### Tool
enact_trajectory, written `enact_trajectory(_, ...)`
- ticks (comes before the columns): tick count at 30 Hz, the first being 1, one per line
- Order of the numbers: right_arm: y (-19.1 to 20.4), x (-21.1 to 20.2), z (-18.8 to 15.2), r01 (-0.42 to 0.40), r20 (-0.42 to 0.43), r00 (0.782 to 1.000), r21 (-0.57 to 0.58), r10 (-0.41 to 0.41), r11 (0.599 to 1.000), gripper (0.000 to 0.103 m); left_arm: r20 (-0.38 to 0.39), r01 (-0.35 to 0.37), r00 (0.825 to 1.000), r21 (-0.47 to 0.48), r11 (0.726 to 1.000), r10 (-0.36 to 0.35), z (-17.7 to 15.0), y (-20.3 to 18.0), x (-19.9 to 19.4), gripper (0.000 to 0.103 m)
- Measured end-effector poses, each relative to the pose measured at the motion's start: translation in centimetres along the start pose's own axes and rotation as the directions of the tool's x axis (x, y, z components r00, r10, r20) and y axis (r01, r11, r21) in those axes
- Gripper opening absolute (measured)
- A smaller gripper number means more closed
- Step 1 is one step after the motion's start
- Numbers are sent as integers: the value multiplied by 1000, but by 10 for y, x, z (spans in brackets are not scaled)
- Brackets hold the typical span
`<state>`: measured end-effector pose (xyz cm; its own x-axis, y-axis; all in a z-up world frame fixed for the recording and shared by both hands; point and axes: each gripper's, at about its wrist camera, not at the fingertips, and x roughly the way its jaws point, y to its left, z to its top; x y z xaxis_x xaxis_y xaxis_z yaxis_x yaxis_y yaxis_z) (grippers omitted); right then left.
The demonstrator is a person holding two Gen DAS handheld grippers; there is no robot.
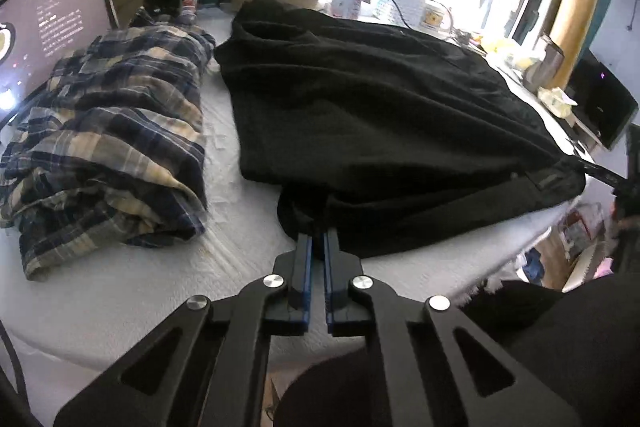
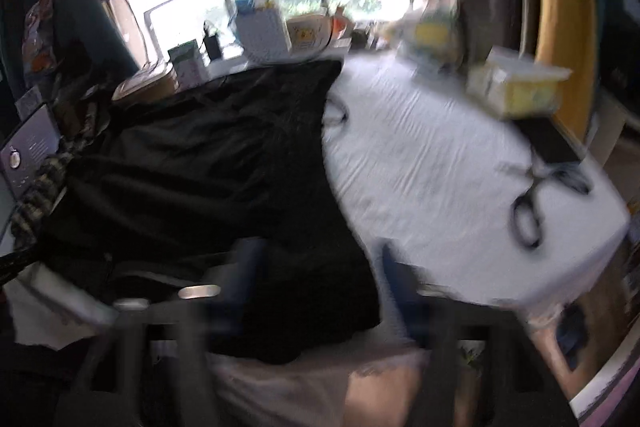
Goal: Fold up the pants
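Black pants lie folded over on the white-covered table; they also show in the right wrist view. My left gripper is shut on the near edge of the black pants, with dark cloth between the blue pads. My right gripper is open, its blurred fingers spread over the pants' right near edge, holding nothing. The right gripper's body shows at the far right of the left wrist view.
A folded plaid garment lies left of the pants. A monitor stands at the far left. Boxes, cups and cables line the window side. Scissors and a yellow box lie on the table's right part.
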<state>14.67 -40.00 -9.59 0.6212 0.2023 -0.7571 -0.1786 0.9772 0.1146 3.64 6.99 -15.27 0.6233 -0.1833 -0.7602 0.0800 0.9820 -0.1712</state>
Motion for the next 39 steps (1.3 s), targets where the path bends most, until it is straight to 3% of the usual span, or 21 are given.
enact_trajectory(6,12,-29,3,-26,48,998,-58,29,998,39,-19,117,993,10,993,-117,0,-2,-35,2)
enact_trajectory(10,23,-33,-4,0,13,1000,-146,2,989,39,-56,92,994,10,996,-92,-10,5,-43,3)
enact_trajectory(14,19,-19,-25,9,-54,998,-137,-17,990,39,-117,79,990,-8,997,-79,-27,10,-38,3)
enact_trajectory(16,16,-18,-28,12,-49,999,-122,-18,993,41,-148,77,986,-15,997,-78,-32,10,-37,3)
enact_trajectory(19,12,-25,-21,14,-24,1000,-100,-16,995,59,-164,75,983,-11,997,-76,-30,14,-42,6)
enact_trajectory(20,10,-29,-18,21,-11,1000,-97,-23,995,75,-158,64,985,-7,998,-65,-26,17,-46,14)
enact_trajectory(21,9,-34,-11,25,18,1000,-92,-23,995,87,-150,46,988,-6,999,-47,-22,19,-50,33)
enact_trajectory(23,8,-39,2,12,58,998,-80,-8,997,88,-111,16,994,-30,999,-20,-8,31,-64,52)
enact_trajectory(29,6,-21,56,27,107,994,-91,-17,995,88,38,-44,998,35,998,42,60,36,-77,60)
enact_trajectory(31,5,-5,78,29,118,993,-121,-15,992,88,72,-70,995,71,995,64,92,29,-62,60)
enact_trajectory(39,8,56,149,6,102,995,-211,16,977,83,115,-44,993,124,991,30,195,26,24,60)
